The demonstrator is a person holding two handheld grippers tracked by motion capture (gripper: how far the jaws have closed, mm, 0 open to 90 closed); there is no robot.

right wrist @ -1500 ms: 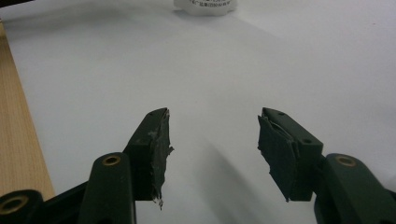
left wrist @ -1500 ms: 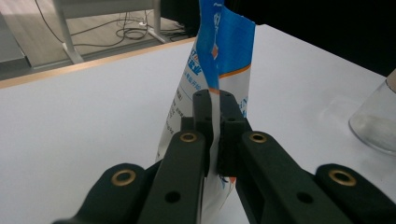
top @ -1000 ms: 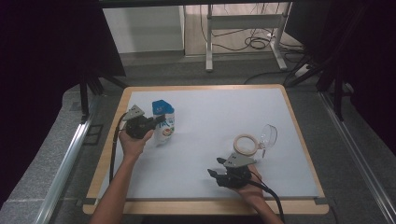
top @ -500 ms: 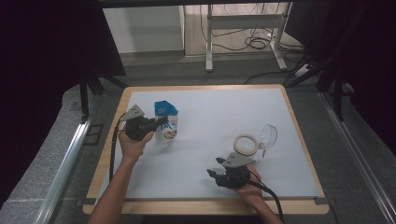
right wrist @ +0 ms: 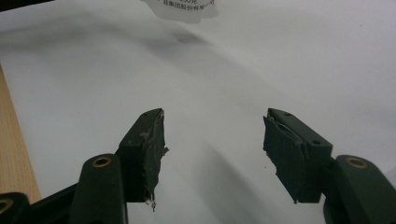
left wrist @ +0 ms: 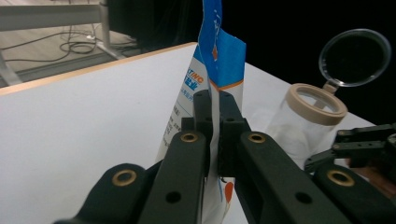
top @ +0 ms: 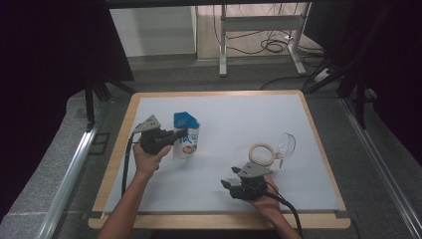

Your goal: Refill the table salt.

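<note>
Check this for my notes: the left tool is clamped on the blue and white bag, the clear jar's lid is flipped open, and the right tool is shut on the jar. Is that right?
Not quite: the right tool is open with nothing between its jaws, as the right gripper view shows, and it sits apart from the clear jar. The rest holds: the left tool is clamped on the blue and white bag, and the jar's lid is flipped open.

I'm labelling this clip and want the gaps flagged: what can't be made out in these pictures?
- Pouch: in the left gripper view its top is cut off by the frame edge and the left claw covers its middle; in the high view the print is too small to read.
- Jar: its base is hidden behind the claw's arm.
- Right claw: open, with the pouch's foot cut off at the top edge.
</note>
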